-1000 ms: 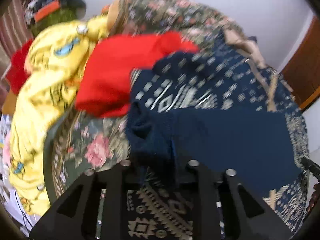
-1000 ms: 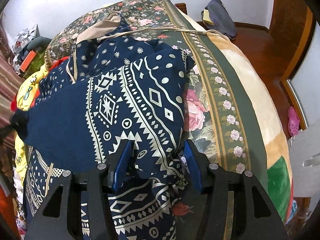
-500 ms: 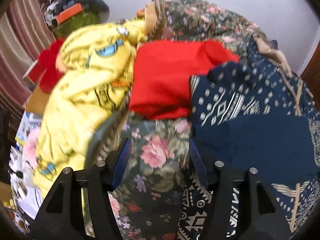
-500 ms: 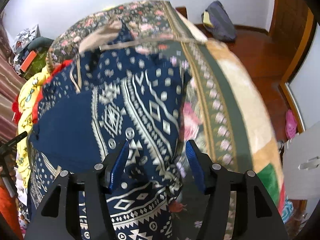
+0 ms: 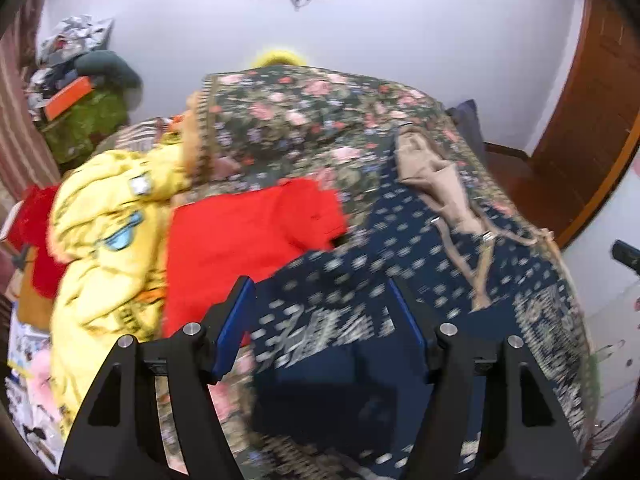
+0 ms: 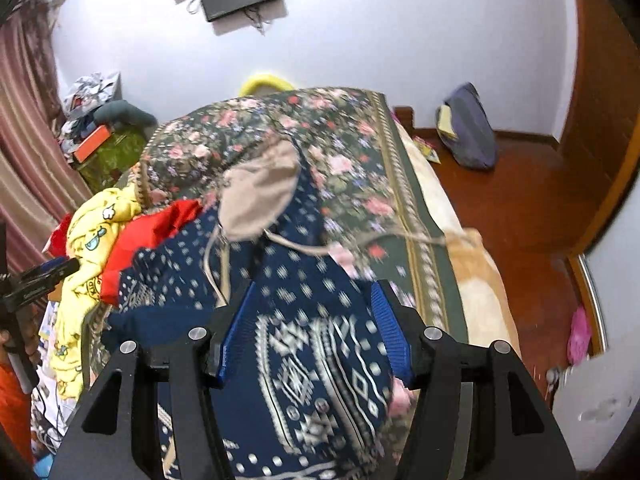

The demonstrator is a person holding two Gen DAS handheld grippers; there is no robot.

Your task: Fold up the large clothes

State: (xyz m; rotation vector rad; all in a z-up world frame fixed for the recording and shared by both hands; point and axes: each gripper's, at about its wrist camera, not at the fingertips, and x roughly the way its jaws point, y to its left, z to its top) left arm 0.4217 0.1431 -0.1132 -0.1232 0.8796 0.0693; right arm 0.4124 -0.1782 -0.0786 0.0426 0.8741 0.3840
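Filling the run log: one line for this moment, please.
phase: between folds | left gripper: open, empty | right gripper: open, empty | navy patterned garment: on floral bedspread, beside red cloth

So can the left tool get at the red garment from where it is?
Probably yes. The left tool is open, and the red garment lies just ahead to its left, its top uncovered; only its right edge tucks under the navy patterned garment.

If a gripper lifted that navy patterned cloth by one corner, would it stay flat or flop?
Probably flop: the navy patterned cloth already drapes in soft folds over the bed. It looks thin, so likely light. Its tan straps lie loose and might dangle or snag.
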